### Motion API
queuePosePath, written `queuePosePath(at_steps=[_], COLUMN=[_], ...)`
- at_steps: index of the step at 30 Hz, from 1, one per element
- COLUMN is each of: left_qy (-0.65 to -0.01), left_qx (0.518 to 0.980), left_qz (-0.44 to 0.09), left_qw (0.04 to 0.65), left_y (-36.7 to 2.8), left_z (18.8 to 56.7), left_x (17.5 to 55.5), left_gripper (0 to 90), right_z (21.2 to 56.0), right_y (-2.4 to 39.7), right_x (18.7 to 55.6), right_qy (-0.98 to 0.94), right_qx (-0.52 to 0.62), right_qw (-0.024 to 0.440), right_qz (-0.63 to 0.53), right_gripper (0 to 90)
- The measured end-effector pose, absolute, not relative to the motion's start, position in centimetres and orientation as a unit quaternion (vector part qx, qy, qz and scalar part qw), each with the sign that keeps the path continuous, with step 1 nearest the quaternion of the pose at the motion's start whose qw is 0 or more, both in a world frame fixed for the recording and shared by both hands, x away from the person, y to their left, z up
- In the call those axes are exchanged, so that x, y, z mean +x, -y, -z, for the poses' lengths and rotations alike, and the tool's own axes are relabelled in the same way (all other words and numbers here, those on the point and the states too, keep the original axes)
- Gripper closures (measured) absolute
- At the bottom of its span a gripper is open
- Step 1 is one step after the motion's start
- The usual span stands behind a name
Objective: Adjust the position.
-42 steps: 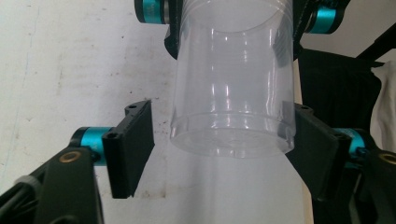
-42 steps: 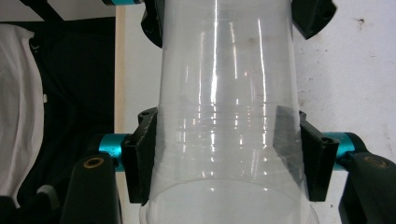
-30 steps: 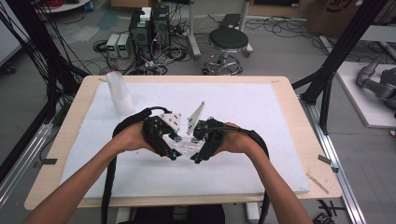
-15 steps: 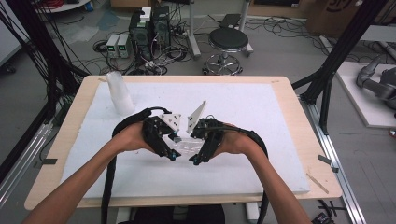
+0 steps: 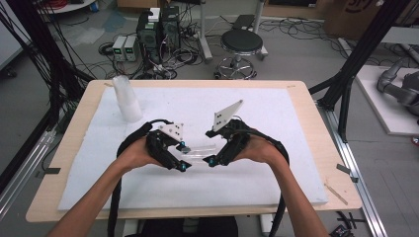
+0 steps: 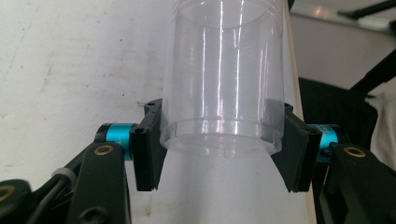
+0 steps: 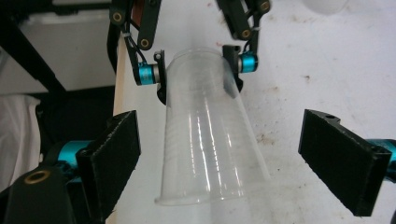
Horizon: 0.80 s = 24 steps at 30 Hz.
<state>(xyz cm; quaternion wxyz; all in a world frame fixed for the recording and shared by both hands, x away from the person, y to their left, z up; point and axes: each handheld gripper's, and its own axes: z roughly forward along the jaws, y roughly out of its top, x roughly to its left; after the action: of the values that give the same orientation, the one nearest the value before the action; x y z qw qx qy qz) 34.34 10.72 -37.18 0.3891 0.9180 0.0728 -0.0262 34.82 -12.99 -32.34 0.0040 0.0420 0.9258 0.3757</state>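
The left gripper (image 6: pixel 219 149) is seen closed on the narrow base end of a clear plastic cup (image 6: pixel 226 88), both pads pressed against its smooth wall. The right gripper (image 7: pixel 243 163) is held wide open, its jaws standing apart from either side of the cup's rim end. The cup is held level between the two above the white foam mat (image 5: pixel 276 118), near the middle. Open mat is left all round; a stack of translucent cups (image 5: pixel 126 98) is stood at the far left corner

Clear plastic cup (image 6: pixel 224 84) — lying sideways above the white mat (image 5: pixel 276 113) — clamped near its base
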Motion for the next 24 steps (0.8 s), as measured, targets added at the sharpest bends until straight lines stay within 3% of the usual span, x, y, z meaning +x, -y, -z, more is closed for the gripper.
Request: queuePosePath(at_steps=[24], left_qy=[-0.111], left_qx=[0.808], left_qz=[0.011], left_qw=[0.579], left_y=[-14.2], left_z=[40.1], left_x=[33.7], left_gripper=[42.0], right_z=[34.6], right_y=[17.5], right_x=[34.6], right_qy=[-0.855], right_qx=[0.09], right_qw=[0.0], right_qz=[-0.51], right_gripper=[12.8])
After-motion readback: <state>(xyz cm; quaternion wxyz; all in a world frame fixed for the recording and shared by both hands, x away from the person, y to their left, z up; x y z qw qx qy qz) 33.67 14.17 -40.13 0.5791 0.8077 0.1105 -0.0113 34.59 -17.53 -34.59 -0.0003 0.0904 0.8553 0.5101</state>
